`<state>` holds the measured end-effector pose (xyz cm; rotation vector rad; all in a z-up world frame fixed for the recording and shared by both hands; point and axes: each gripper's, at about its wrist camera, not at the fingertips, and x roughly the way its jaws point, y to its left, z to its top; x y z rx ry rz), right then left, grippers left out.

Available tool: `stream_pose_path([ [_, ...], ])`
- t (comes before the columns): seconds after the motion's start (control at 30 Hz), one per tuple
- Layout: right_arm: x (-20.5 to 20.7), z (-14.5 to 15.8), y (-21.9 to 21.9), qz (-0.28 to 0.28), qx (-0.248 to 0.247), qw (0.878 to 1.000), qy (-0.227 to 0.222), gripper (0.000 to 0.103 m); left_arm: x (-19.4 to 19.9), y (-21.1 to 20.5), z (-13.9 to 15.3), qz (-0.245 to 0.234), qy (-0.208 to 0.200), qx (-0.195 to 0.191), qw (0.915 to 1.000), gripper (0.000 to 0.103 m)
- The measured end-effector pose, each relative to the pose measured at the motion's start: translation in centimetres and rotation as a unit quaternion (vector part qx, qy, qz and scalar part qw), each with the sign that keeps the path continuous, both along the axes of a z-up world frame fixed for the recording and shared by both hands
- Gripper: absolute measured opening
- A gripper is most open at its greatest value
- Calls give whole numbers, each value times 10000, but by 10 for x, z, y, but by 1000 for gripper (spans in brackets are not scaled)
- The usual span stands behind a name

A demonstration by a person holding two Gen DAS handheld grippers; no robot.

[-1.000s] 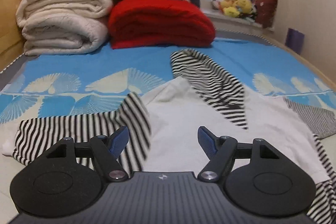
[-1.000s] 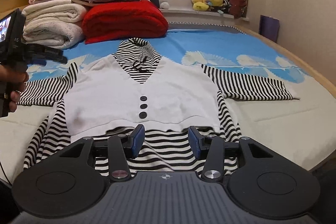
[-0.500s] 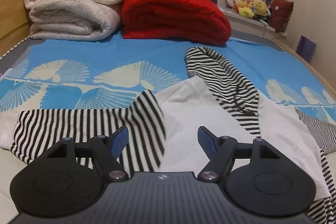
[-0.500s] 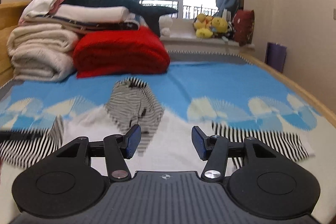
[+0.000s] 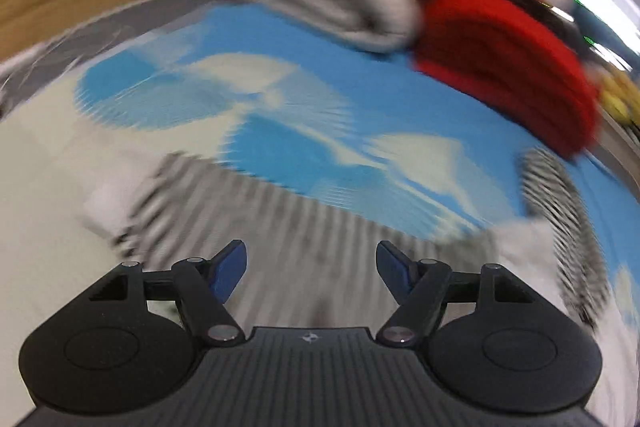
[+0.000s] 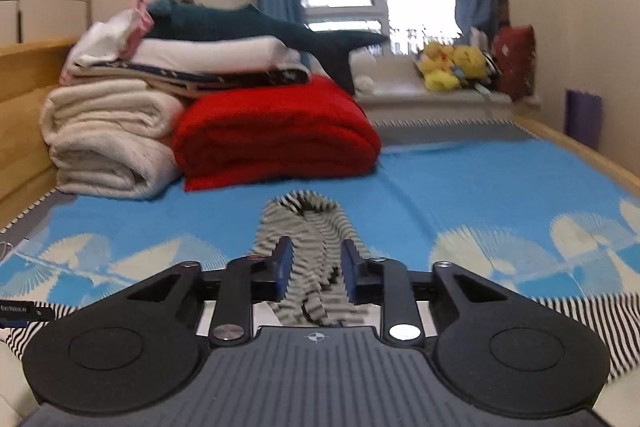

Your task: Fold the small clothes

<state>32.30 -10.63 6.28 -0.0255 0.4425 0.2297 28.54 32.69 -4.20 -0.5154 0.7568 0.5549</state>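
Striped top (image 6: 308, 227) flat mid-bed; left tool (image 5: 312, 269) agape over its sleeve (image 5: 280, 227), right tool (image 6: 314, 269) half-parted astride the hood: a shallow pinch risks slipping or bunching the fold.

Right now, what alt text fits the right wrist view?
The right gripper, jaws parted, hangs low over the striped hood of a small garment spread on a blue bed cover. Behind sit a folded red blanket and stacked cream bedding.
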Motion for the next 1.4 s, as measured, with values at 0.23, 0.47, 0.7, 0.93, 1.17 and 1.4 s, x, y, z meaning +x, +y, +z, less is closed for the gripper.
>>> stream_pose_path([
  [0.23,18,2,-6,-127,158,9996,178,21,-17,84,-36,1329,511,-973,9850,77],
  [0.47,20,-8,-8,-148,108,9989,423,15,-37,95,-44,1736,786,-1102,9755,71],
  [0.7,21,-6,-13,-199,183,9983,516,6,-26,83,-30,1589,479,-804,9829,3],
  [0.93,19,-9,-33,-358,108,9963,774,6,-9,-31,48,-11,-702,413,9967,3],
  [1.17,19,-35,-63,-1072,826,9739,1824,7,-13,-224,75,-3931,-1532,-431,9056,20],
  [1.4,1,-65,-90,-1801,1291,9483,2271,7,-5,-198,38,-2428,-292,-489,9684,38],
])
